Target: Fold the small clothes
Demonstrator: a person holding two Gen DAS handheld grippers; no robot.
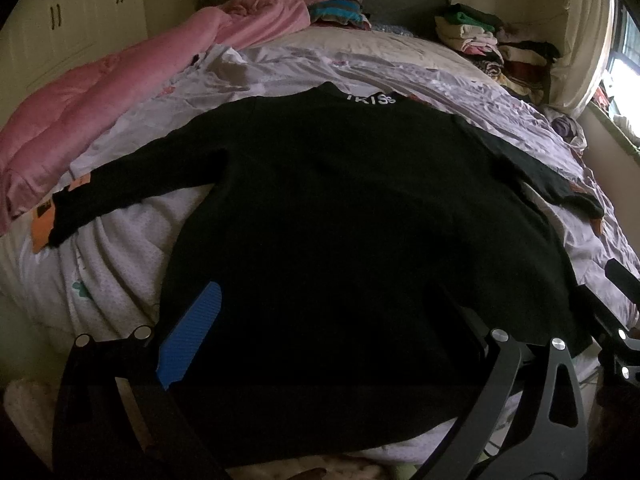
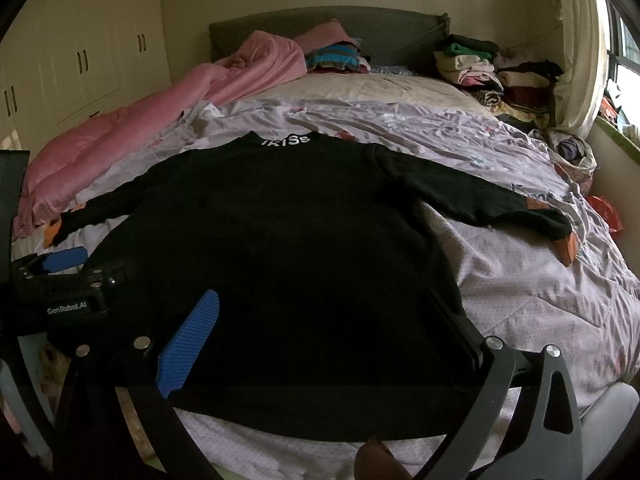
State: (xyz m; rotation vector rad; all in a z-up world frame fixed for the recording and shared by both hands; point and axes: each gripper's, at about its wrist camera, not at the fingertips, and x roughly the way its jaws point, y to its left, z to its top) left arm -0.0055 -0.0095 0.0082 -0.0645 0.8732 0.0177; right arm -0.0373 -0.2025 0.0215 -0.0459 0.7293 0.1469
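A black long-sleeved sweater (image 1: 340,200) (image 2: 280,232) lies flat on the bed. Its collar, with white letters (image 1: 371,99) (image 2: 285,141), points away, and both sleeves are spread out to the sides. My left gripper (image 1: 332,294) is open over the sweater's lower left part, its blue pad (image 1: 192,332) at the left side seam. My right gripper (image 2: 324,296) is open over the lower right part near the hem. The left gripper's blue pad (image 2: 64,259) also shows at the far left of the right wrist view. Neither gripper holds cloth.
A pink quilt (image 1: 100,120) (image 2: 132,132) runs along the bed's left side. Piles of folded clothes (image 1: 492,40) (image 2: 492,72) sit by the grey headboard (image 2: 384,32). Cupboards (image 2: 80,56) stand at left, a window (image 2: 624,60) at right. Lilac bedding (image 2: 540,300) lies bare on the right.
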